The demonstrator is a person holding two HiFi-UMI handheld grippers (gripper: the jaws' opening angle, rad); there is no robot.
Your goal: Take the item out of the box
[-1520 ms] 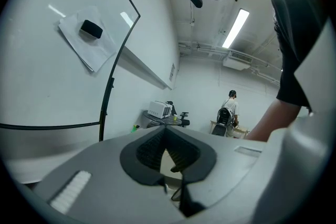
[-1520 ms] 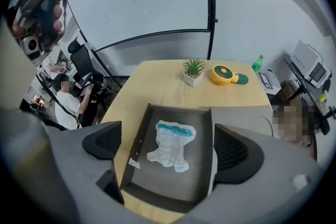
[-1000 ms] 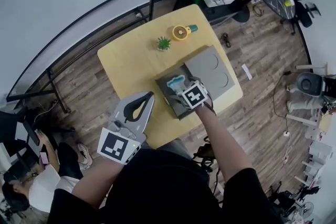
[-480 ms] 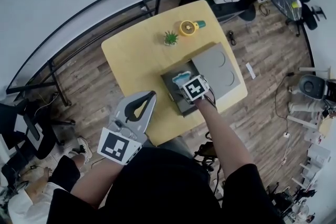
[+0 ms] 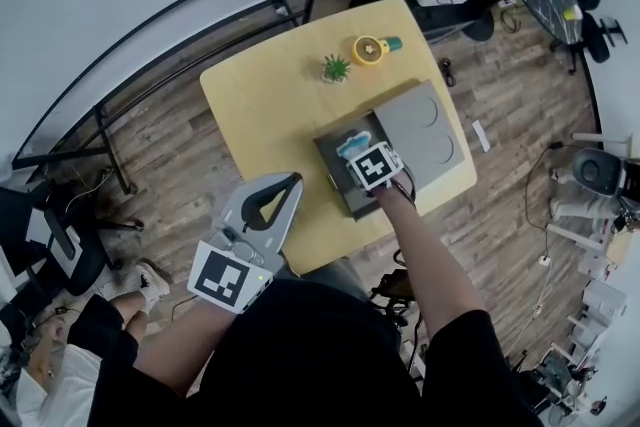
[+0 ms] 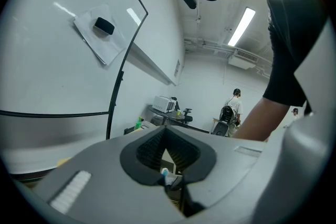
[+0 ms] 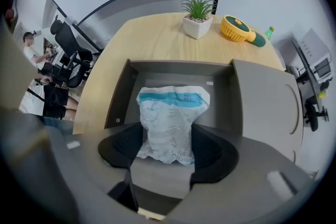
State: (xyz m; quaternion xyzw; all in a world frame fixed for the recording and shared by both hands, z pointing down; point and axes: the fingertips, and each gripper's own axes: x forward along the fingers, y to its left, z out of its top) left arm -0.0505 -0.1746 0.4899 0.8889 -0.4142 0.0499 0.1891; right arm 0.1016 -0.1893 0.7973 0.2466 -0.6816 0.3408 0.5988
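Observation:
An open dark grey box [image 5: 335, 190] lies on the light wooden table [image 5: 260, 105], its grey lid [image 5: 425, 125] folded out to the right. Inside lies a crumpled white packet with blue print [image 7: 170, 118], also seen as the packet [image 5: 352, 144] from the head view. My right gripper [image 7: 167, 144] reaches into the box [image 7: 121, 92]; its jaws are closing, the packet's lower part pinched between the dark pads [image 7: 212, 152]. My left gripper [image 5: 293, 180] hovers off the table's near left edge, tips together, holding nothing. In its own view the left gripper [image 6: 167, 180] points at the room.
A small potted plant [image 5: 336, 68] and a yellow round object with a green handle [image 5: 370, 48] stand at the table's far side. The plant [image 7: 198, 18] sits beyond the box. Office chairs, a printer and cables ring the table on the wooden floor.
The right gripper's jaws have narrowed around the packet inside the box. The left gripper has stayed where it was. The head camera has drifted slightly.

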